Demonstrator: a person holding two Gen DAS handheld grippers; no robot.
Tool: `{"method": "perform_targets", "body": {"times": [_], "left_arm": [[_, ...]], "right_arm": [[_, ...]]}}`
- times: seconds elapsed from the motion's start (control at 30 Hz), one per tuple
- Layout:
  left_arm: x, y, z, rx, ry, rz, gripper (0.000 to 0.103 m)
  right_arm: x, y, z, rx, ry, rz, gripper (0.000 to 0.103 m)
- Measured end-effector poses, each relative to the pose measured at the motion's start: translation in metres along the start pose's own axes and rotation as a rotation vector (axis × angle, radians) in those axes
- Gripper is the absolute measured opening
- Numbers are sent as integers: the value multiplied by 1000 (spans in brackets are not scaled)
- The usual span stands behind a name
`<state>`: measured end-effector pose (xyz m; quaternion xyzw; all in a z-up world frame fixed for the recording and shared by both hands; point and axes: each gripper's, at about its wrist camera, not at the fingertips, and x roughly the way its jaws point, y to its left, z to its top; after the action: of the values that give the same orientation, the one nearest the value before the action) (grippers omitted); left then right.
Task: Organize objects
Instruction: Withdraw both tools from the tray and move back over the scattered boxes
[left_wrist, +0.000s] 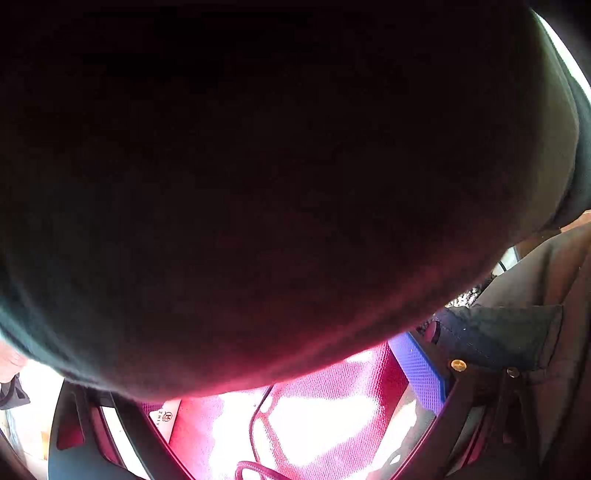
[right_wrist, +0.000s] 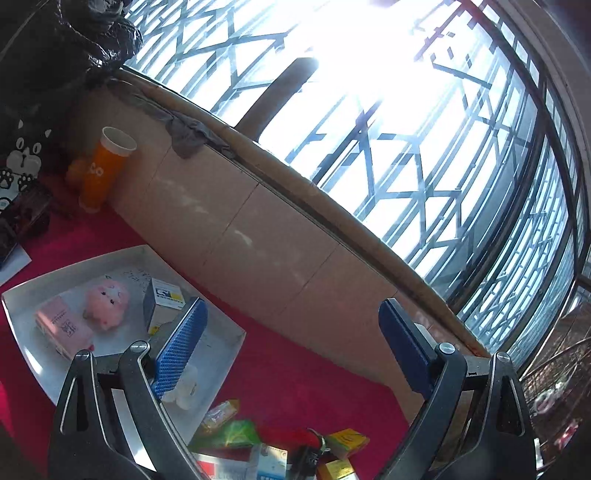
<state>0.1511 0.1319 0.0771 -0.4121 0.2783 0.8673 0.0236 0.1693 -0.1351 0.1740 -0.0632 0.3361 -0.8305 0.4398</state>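
Left wrist view: a dark garment (left_wrist: 258, 166) fills most of the frame, close to the lens. Below it lie a red cloth (left_wrist: 332, 417) and a thin cord (left_wrist: 258, 424). One blue pad (left_wrist: 417, 369) of the left gripper shows; whether its jaws stand apart or together cannot be told.

Right wrist view: the right gripper (right_wrist: 291, 354) holds its jaws wide apart, with nothing between them. On the red cloth (right_wrist: 295, 380) rests a grey tray (right_wrist: 218, 354) bearing a pink pig toy (right_wrist: 107, 301), a pink box (right_wrist: 62, 328) and a white box (right_wrist: 162, 299). More small boxes (right_wrist: 347, 441) lie beside the tray, near the frame's lower edge. An orange cup (right_wrist: 103, 166) stands against the wall.
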Motion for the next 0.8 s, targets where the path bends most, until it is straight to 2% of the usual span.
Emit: {"method": "perform_targets", "body": {"times": [0.5,0.63,0.8], "left_arm": [[-4,3,5,-2,4,4,103],[-17,9,6,-20,-43,-24,103],[-36,46,-5,-120,-110,-49,103]], "right_arm": [[6,-14,-12,37,39,-4,94],[20,-52,-30,95,94,-48,94],[33,-132,-85,292,234,-90,94]]}}
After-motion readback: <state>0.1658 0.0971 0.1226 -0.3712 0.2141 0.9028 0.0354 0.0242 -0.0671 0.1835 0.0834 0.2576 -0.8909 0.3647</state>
